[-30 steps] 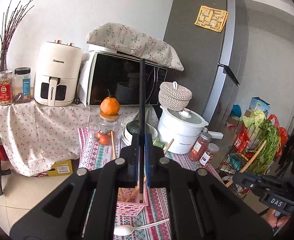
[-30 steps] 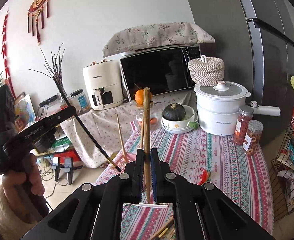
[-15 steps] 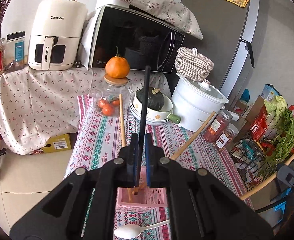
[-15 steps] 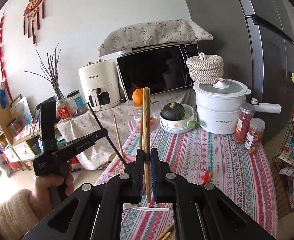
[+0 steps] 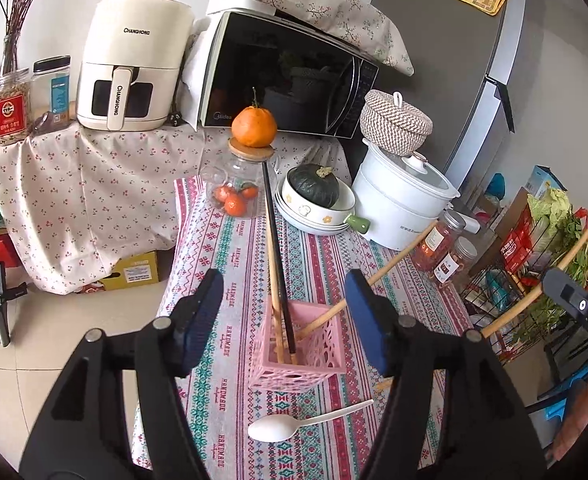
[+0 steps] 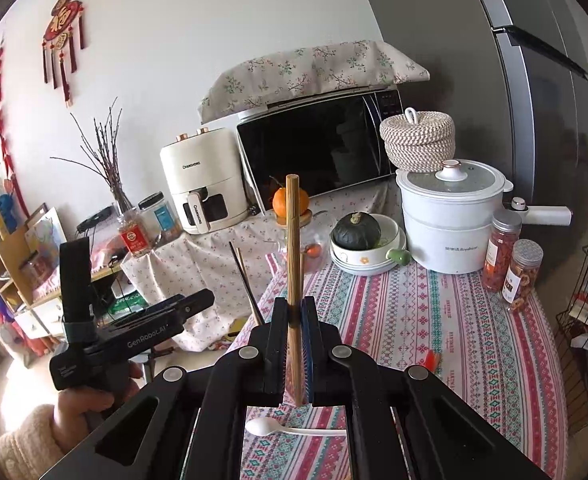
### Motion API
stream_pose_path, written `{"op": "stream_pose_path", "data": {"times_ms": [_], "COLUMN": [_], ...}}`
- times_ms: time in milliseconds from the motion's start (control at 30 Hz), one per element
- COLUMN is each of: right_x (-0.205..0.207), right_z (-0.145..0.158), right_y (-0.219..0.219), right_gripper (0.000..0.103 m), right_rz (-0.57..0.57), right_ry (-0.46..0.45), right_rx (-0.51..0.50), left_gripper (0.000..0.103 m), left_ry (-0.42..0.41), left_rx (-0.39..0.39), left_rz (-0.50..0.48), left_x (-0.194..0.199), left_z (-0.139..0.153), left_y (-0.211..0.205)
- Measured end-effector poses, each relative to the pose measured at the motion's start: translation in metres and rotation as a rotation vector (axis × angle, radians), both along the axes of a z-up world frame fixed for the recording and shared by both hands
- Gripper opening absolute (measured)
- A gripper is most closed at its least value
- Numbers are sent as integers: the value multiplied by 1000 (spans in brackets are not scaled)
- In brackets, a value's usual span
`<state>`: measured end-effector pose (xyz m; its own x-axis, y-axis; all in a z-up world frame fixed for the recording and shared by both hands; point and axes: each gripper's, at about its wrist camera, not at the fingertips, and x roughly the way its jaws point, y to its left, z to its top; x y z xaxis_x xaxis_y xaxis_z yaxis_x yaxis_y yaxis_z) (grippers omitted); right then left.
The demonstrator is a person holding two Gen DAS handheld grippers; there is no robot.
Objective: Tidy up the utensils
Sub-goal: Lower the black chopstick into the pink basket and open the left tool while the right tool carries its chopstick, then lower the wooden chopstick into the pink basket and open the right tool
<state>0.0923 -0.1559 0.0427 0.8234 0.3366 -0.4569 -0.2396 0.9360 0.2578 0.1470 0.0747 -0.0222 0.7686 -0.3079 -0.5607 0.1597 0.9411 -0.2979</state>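
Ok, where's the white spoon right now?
In the left wrist view, the white spoon lies flat on the striped tablecloth, just in front of the pink basket.

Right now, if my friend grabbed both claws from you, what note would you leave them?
Left claw: opening, nothing between its pads; it hangs over the pink basket.
Right claw: shut on a wooden chopstick, held upright.
Done: the black chopstick leans in the basket alongside wooden ones.
Left: drop the held chopstick in the basket, then probably the white spoon lying on the tablecloth just in front of it.
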Motion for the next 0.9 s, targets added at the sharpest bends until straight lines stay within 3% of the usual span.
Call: {"op": "stream_pose_path", "data": {"times_ms": [233, 433, 733, 900], "right_x": [21, 47, 81, 81], "right_z": [11, -5, -52, -58], "right_y": [26, 50, 52, 39], "right_gripper": [6, 7, 7, 9], "right_rz": [4, -29, -77, -81], "right_ry": [-15, 13, 159, 195], "right_rx": [12, -30, -39, 0], "left_gripper": [71, 72, 74, 77], "left_ry": [78, 106, 134, 132], "left_rx": [31, 39, 51, 77], "left_rz": [6, -1, -21, -39], "left_x": [-8, -12, -13, -14], "left_z": [-14, -20, -27, -27], "left_y": [16, 25, 24, 18]}}
